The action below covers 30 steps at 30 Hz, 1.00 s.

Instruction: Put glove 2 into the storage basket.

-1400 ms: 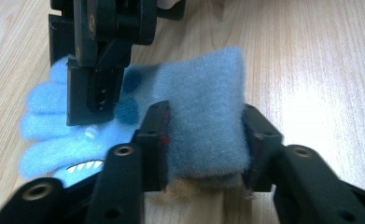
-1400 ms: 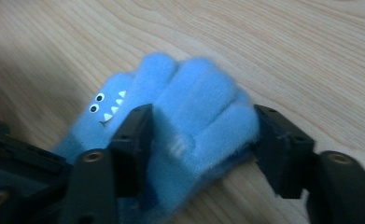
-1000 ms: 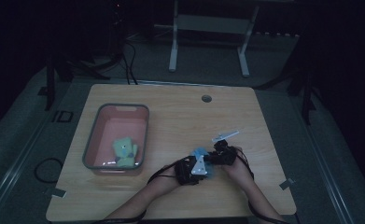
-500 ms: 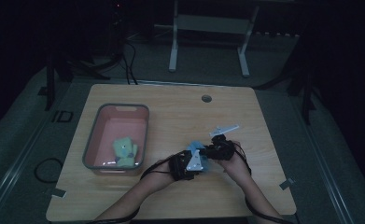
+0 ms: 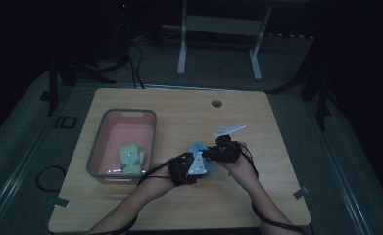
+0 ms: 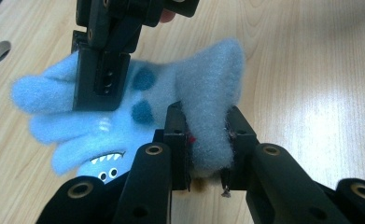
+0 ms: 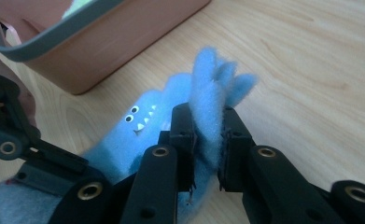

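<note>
I have both grippers on one thing: a pale blue fleece toy (image 6: 138,116) with darker blue spots, small white teeth and two dot eyes. My left gripper (image 6: 207,140) is pinching a thick fold of it, jaws pressed into the fleece from both sides. My right gripper (image 7: 207,144) is doing the same to another flap, the one that ends in stubby finger-like points, which stand up above the jaws. In the left gripper view the right gripper comes down from twelve o'clock onto the toy's far side (its jaw covers part of the spots).

From the high view, the toy (image 5: 199,149) sits between my hands, toward five o'clock on the wooden table (image 5: 189,117), just off its surface or resting on it; I cannot tell which. The pink bin with the grey rim (image 5: 123,142) lies at about nine o'clock from the toy, well apart, holding a green soft toy (image 5: 130,157). A round hole (image 5: 217,103) sits in the tabletop at twelve o'clock.
</note>
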Available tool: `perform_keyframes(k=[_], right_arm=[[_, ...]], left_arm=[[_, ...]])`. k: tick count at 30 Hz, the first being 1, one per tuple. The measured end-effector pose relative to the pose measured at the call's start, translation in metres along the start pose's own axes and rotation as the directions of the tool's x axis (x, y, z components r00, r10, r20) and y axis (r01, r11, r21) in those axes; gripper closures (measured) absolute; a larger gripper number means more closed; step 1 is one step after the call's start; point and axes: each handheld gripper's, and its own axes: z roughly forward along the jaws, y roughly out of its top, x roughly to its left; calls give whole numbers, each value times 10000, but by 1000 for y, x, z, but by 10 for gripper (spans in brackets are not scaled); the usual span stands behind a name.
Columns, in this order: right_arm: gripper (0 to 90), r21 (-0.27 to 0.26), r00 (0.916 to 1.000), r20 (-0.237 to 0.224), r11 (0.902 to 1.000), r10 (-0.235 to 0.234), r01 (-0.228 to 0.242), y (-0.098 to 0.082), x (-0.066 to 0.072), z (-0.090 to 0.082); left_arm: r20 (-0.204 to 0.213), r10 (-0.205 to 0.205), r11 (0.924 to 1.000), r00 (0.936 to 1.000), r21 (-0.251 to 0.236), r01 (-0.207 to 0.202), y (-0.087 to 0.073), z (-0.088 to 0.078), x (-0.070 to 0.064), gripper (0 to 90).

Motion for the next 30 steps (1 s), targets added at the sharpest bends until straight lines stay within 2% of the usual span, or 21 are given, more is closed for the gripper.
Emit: perform_keyframes(k=[5, 6, 7, 16, 23, 29, 30], right_arm=[[791, 11, 9999, -2, 9999, -152, 152, 11, 6, 2], [791, 11, 9999, -2, 9999, -152, 152, 11, 6, 2], [791, -14, 9996, -45, 9996, -288, 288, 18, 10, 3], [791, -54, 9976, -217, 9978, -655, 654, 41, 28, 14], [791, -194, 9952, -329, 9956, -922, 916, 62, 39, 22], [791, -282, 9936, -408, 9941, -1057, 1046, 74, 47, 28], [791, -305, 9929, -482, 9938, -1086, 1072, 81, 50, 32]], left_arm=[[-110, -67, 10000, 9999, 4, 67, -1, -7, 2, 762], [-236, -66, 9999, 9997, 90, 68, -2, -13, 3, 762], [-253, -72, 9999, 9997, 114, 75, -2, -16, 4, 762], [-509, -143, 9988, 9986, 457, 166, -12, -40, 13, 762], [-675, -374, 9980, 9970, 490, 408, -19, -59, 22, 762], [-1018, -284, 9970, 9944, 685, 355, -25, -75, 29, 762], [-1092, -314, 9970, 9935, 676, 389, -26, -78, 31, 762]])
